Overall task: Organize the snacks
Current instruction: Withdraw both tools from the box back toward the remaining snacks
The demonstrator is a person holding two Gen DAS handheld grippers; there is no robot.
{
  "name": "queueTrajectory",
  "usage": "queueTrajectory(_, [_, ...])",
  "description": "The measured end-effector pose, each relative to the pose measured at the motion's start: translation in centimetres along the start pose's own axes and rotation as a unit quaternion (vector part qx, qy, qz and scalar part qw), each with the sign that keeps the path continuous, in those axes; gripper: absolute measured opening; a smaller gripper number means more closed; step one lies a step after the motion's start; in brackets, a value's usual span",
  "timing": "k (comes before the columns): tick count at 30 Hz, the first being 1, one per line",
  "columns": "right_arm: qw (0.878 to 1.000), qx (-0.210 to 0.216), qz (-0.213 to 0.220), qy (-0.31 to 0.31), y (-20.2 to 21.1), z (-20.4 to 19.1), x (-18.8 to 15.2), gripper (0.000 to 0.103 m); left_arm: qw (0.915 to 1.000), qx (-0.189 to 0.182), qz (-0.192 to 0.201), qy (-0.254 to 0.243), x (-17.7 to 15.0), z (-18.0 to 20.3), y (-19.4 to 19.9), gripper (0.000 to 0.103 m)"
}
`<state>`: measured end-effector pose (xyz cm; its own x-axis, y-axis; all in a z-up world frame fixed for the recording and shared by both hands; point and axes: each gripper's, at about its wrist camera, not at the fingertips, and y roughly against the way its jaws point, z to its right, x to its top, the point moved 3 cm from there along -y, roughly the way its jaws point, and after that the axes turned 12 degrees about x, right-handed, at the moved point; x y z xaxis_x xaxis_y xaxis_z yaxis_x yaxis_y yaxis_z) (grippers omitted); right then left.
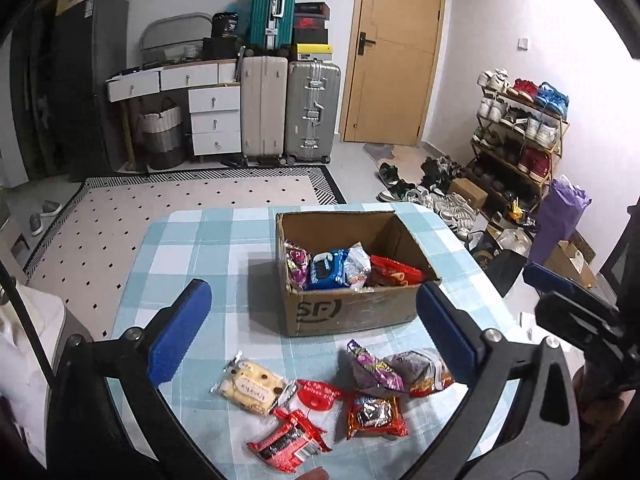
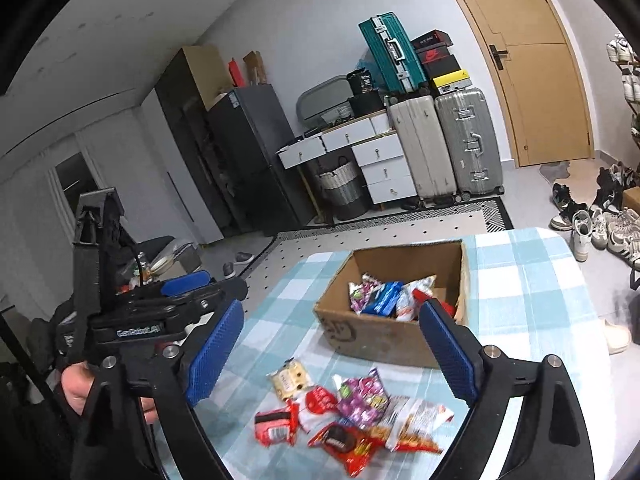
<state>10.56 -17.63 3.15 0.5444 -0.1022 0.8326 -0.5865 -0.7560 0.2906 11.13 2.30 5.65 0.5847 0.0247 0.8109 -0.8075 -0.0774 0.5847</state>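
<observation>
Snacks lay in two groups on the table [image 1: 192, 248], which carried a blue-and-white checked cloth. A cardboard box [image 1: 352, 308] stood open toward the far side of the table and held several packets, among them a blue packet [image 1: 326, 270], a purple packet [image 1: 297, 264] at its left and a red packet [image 1: 394, 272] at its right. A loose pile sat on the cloth just near of the box: a pale biscuit packet [image 1: 250, 388] at the left, a red-and-black packet [image 1: 288, 442] nearest, a round red packet [image 1: 318, 396] touching the biscuit packet, a dark-centred red packet [image 1: 376, 418], a purple crumpled packet [image 1: 374, 370] and a white-and-red packet [image 1: 424, 368] at the right. The purple crumpled packet overlapped the white-and-red one. The left gripper [image 1: 314, 332] hovered above the near part of the table, jaws wide apart and holding nothing, the pile showing between its blue pads. The right gripper [image 2: 332, 354] hung likewise over the pile, jaws wide apart and empty. In the right wrist view the left gripper appeared at the left, off the table edge, with a hand [image 2: 76, 390] on its handle. Beyond the table were a patterned rug [image 1: 180, 200], suitcases [image 1: 290, 110], a white drawer unit [image 1: 214, 120], a wooden door [image 1: 396, 52] and a shoe rack [image 1: 520, 132] at the right.
</observation>
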Motion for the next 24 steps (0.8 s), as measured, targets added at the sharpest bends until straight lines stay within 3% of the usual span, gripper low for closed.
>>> queueTrajectory(9, [1.0, -0.007, -0.001, 0.02, 1.6, -2.0, -4.0, 0.098, 0.9999, 0.008, -0.008, -0.005, -4.9, 0.1, 0.6, 0.102])
queueTrajectory(18, [1.0, -0.024, -0.018, 0.0, 1.2, -0.6, -7.6, 0.099, 0.9985, 0.023, -0.04, 0.029, -8.9, -1.7, -1.1, 0.102])
queueTrajectory(24, [0.999, -0.038, -0.031, -0.012, 0.4, 0.9, -10.1, 0.101, 0.9974, 0.029, -0.059, 0.027, -11.6, -1.9, -3.1, 0.102])
